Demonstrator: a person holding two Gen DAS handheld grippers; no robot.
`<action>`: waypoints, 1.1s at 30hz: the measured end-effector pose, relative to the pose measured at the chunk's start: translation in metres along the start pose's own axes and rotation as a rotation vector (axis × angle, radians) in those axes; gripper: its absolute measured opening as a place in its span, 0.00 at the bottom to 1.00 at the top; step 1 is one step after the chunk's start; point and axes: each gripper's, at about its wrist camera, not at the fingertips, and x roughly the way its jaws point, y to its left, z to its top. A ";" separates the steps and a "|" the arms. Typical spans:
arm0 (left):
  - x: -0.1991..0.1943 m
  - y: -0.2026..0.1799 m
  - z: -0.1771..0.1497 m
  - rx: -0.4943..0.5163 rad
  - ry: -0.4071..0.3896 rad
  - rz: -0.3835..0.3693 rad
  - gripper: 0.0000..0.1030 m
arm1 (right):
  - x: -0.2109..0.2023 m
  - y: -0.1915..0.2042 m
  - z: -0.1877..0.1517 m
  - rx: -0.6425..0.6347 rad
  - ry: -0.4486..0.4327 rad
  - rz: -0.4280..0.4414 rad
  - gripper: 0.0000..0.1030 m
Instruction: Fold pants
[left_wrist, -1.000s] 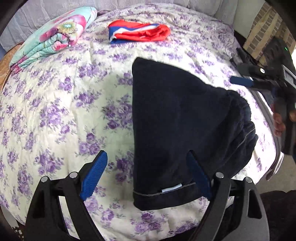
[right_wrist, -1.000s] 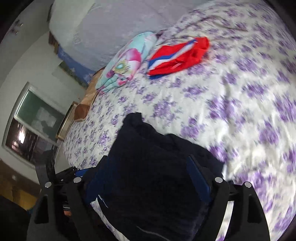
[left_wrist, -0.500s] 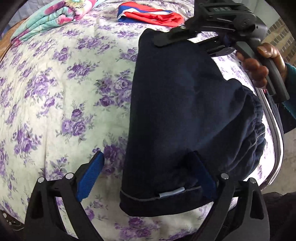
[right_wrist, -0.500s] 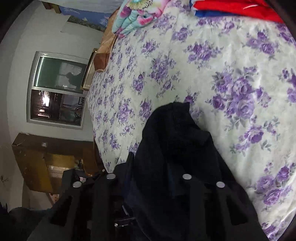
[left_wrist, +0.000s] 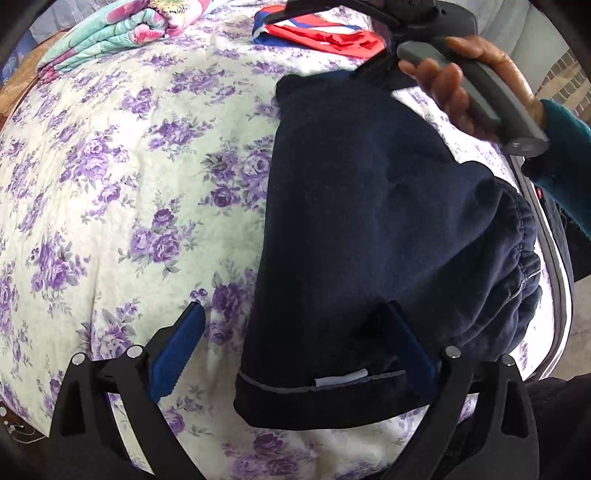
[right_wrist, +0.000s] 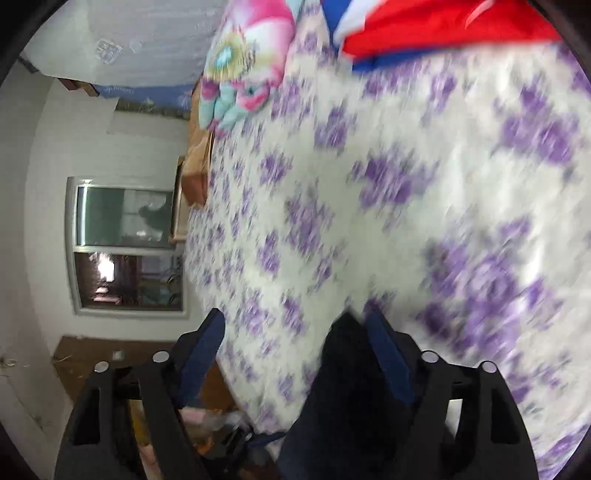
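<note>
Dark navy pants (left_wrist: 369, 229) lie folded on the floral bedspread (left_wrist: 110, 184), waistband bunched at the right edge. My left gripper (left_wrist: 291, 339) is open, its right finger over the pants' near hem, its left finger over the bedspread. The right gripper shows at the top of the left wrist view (left_wrist: 369, 11), held by a hand over the pants' far end. In the right wrist view my right gripper (right_wrist: 295, 339) is open, with the pants' far corner (right_wrist: 343, 387) lying between the fingers next to the right one.
A folded flowered blanket (left_wrist: 110, 33) lies at the far left of the bed. A red, white and blue garment (left_wrist: 321, 33) lies at the far middle. The bed's right edge (left_wrist: 554, 295) runs close beside the waistband. A window (right_wrist: 125, 243) is on the wall.
My right gripper moved to the pants' far end, closed on the cloth half a second ago, and is now open again further along. The left gripper shifted slightly closer to the hem.
</note>
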 end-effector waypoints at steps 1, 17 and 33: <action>-0.002 -0.002 -0.001 0.009 -0.003 0.006 0.92 | -0.011 0.000 0.004 -0.015 -0.046 -0.004 0.75; -0.006 -0.005 0.006 0.135 0.037 -0.040 0.91 | -0.130 -0.057 -0.190 0.105 -0.232 -0.080 0.39; -0.034 -0.002 0.048 0.235 -0.043 -0.067 0.90 | -0.150 -0.011 -0.276 0.015 -0.373 -0.152 0.75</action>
